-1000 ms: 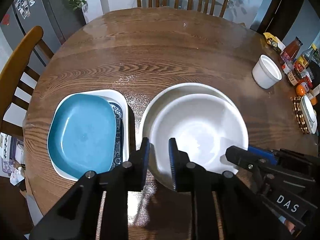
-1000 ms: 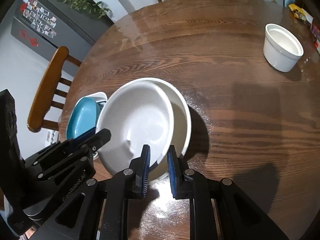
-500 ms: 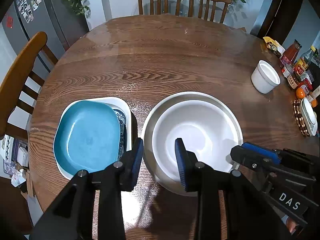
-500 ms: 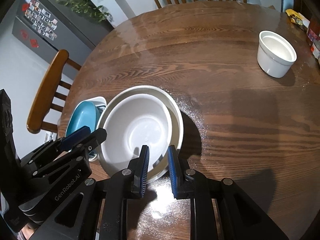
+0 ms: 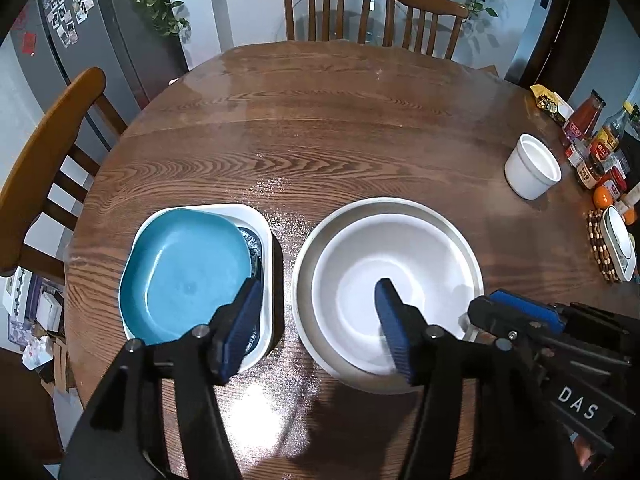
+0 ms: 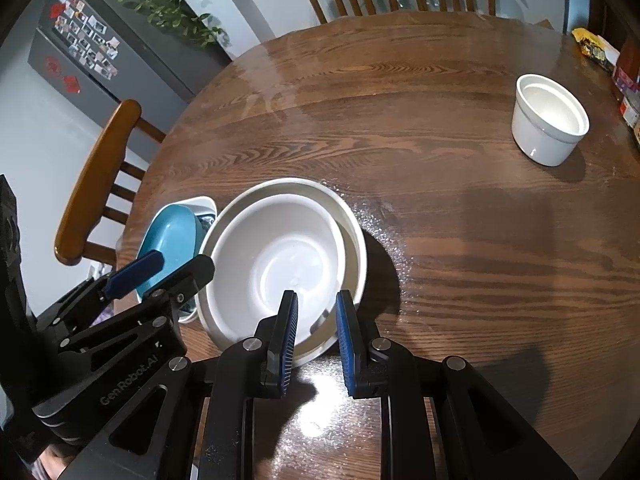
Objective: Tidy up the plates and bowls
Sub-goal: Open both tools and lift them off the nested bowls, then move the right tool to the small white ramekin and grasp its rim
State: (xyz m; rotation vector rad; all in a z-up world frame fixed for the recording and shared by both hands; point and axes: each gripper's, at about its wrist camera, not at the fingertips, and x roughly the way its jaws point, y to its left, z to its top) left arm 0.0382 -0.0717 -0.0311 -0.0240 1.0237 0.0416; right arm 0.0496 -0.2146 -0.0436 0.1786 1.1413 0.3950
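A white bowl (image 5: pixel 384 276) sits nested inside a larger white bowl (image 5: pixel 340 220) near the table's front edge; both show in the right wrist view (image 6: pixel 288 256). A blue plate (image 5: pixel 184 276) lies stacked on a patterned plate in a white square dish (image 5: pixel 256 216) to their left. My left gripper (image 5: pixel 316 312) is open wide and empty above the gap between dish and bowls. My right gripper (image 6: pixel 316 312) is slightly open, straddling the near rim of the bowls without gripping. A small white ramekin (image 5: pixel 532 166) stands far right, also in the right wrist view (image 6: pixel 550 118).
Sauce bottles (image 5: pixel 592 140), oranges and a small dish on a beaded mat (image 5: pixel 616 244) crowd the table's right edge. Wooden chairs stand at the far side (image 5: pixel 368 12) and left (image 5: pixel 44 152). A fridge (image 5: pixel 80 40) is behind left.
The inner bowl, held tilted by both grippers, has been set down level in the larger bowl. My left gripper opened wide and drew back. My right gripper opened slightly.
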